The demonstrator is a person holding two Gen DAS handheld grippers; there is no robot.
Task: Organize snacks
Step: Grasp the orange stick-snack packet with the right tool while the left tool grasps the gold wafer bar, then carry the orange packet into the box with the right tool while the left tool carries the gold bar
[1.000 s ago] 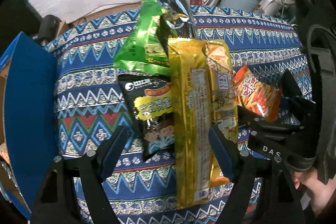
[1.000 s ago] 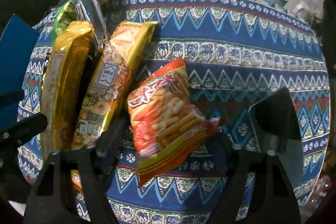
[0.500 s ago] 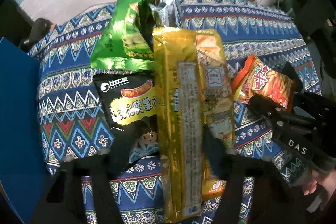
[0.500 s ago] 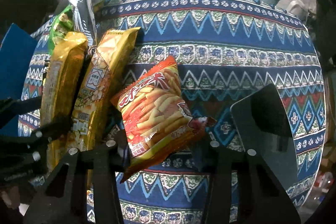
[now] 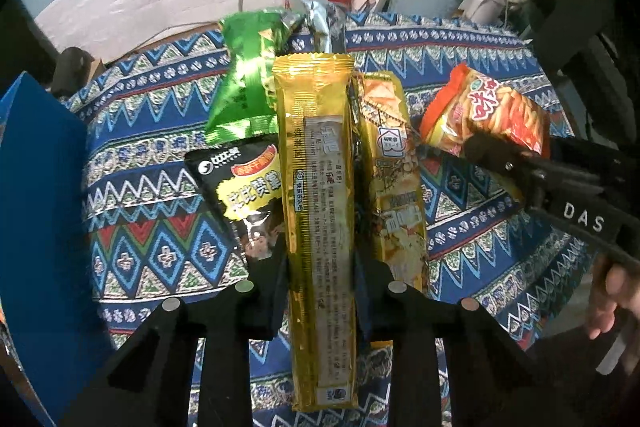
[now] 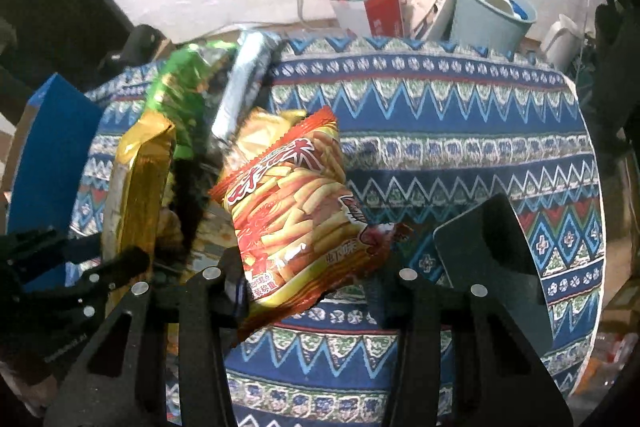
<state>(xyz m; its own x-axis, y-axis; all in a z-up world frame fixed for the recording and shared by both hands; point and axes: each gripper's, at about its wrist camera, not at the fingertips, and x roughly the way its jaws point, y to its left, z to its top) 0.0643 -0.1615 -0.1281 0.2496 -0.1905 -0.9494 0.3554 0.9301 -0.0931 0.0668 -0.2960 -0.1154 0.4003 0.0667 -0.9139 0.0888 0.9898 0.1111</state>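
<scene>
Cloth (image 5: 168, 211): patterned, covers the table under the snacks.
Blue box (image 5: 40, 227): at the left edge.
Bin (image 6: 492, 11): on the floor behind, holds trash.
Gold pack (image 5: 320, 219): lengthwise, clamped in the left gripper (image 5: 320, 291).
Red pack (image 6: 296, 219): tilted, apparently lifted, gripped by the right gripper (image 6: 312, 287).
Black pack (image 5: 244, 195), green pack (image 5: 244, 87): lie left of the gold pack.

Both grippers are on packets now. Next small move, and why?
Probably lift both packets straight up, then carry them toward the blue box. The left gripper looks shut on the long gold pack, and the right gripper on the orange bag, which already tilts off the cloth. The gold pack sits tight against its neighbours, so sliding it sideways would likely drag them along.
</scene>
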